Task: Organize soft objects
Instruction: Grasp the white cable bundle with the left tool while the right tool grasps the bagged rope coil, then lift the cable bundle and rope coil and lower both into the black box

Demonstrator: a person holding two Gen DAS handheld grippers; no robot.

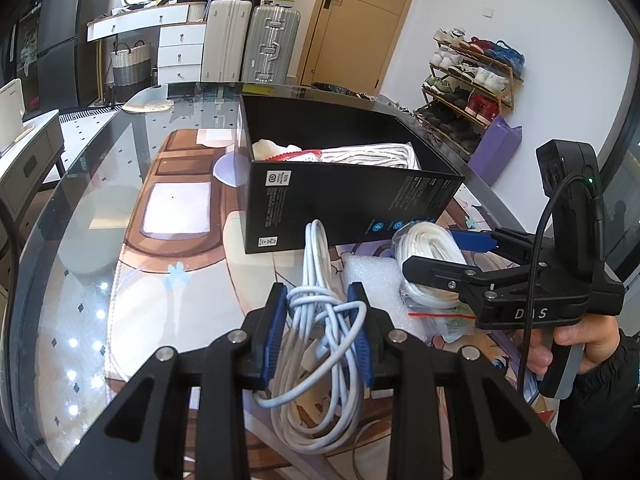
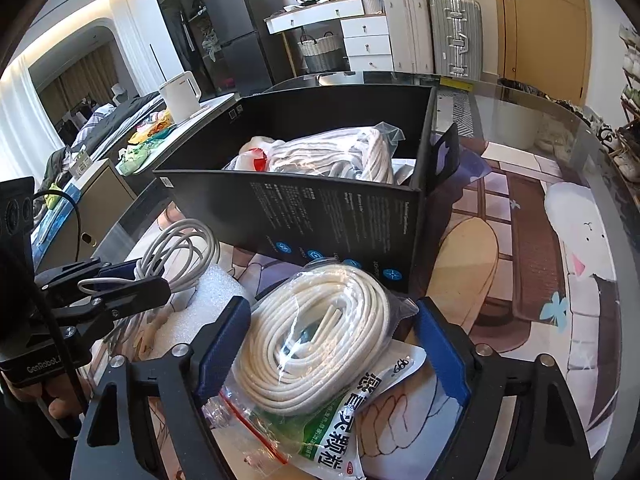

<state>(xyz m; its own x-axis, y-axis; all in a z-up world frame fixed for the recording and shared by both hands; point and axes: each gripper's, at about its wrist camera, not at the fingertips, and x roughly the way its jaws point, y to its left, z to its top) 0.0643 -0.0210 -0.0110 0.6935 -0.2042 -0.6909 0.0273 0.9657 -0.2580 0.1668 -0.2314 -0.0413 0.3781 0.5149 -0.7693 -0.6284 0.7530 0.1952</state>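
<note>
My left gripper (image 1: pixel 320 298) is shut on a bundle of white cable (image 1: pixel 316 320) and holds it in front of the black box (image 1: pixel 344 204); the cable also shows in the right wrist view (image 2: pixel 180 252). My right gripper (image 2: pixel 332 316) is open, its blue pads on either side of a bagged coil of white cord (image 2: pixel 320 340), not pressing it. The coil also shows in the left wrist view (image 1: pixel 428 256). The black box (image 2: pixel 312 216) holds bagged white cloth (image 2: pixel 332 156).
A white foam block (image 1: pixel 372 280) lies between the cable and the coil. A green-and-white medicine packet (image 2: pixel 348 420) lies under the coil. The glass table (image 1: pixel 80 208) carries a printed mat. Suitcases, a door and a shoe rack (image 1: pixel 468 84) stand behind.
</note>
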